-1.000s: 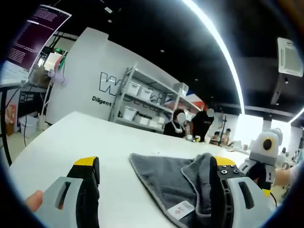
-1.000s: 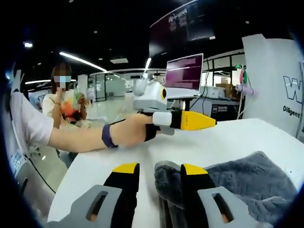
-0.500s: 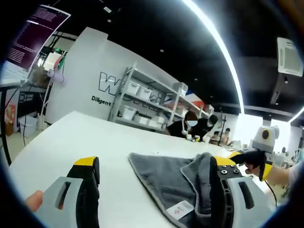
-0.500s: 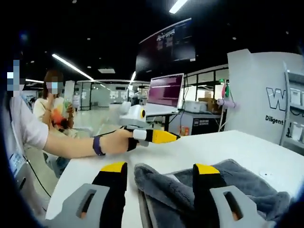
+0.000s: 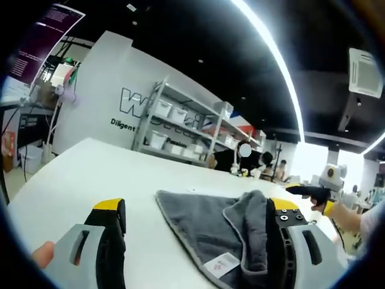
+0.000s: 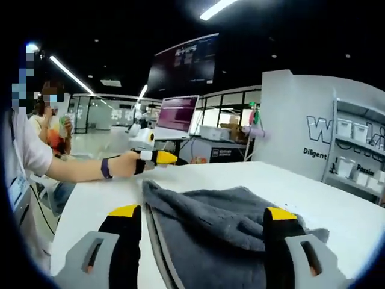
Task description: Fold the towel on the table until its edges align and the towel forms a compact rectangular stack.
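Observation:
A grey towel point(image 5: 201, 220) lies rumpled on the white table point(image 5: 84, 168), one fold heaped against the right-hand jaw of my left gripper point(image 5: 197, 208). A white label point(image 5: 220, 264) shows at its near edge. That gripper stands open, jaws wide apart, with nothing pinched. My right gripper point(image 6: 201, 212) is open too, and the towel point(image 6: 210, 229) spreads on the table point(image 6: 337, 208) between its jaws. A hand holds the left gripper point(image 6: 157, 157) beyond the towel's far corner. In the left gripper view the right gripper point(image 5: 308, 191) sits small at the far right.
Metal shelves with white bins point(image 5: 177, 117) stand behind the table by a white lettered wall. A monitor point(image 6: 177, 113) stands on a desk past the table's far end. People stand in the background point(image 5: 240, 158), and one sits at the left point(image 6: 55, 129).
My right gripper's jaws have spread wide, from close around a towel fold, and let it go. The towel lies flatter in that view. My left gripper stays open.

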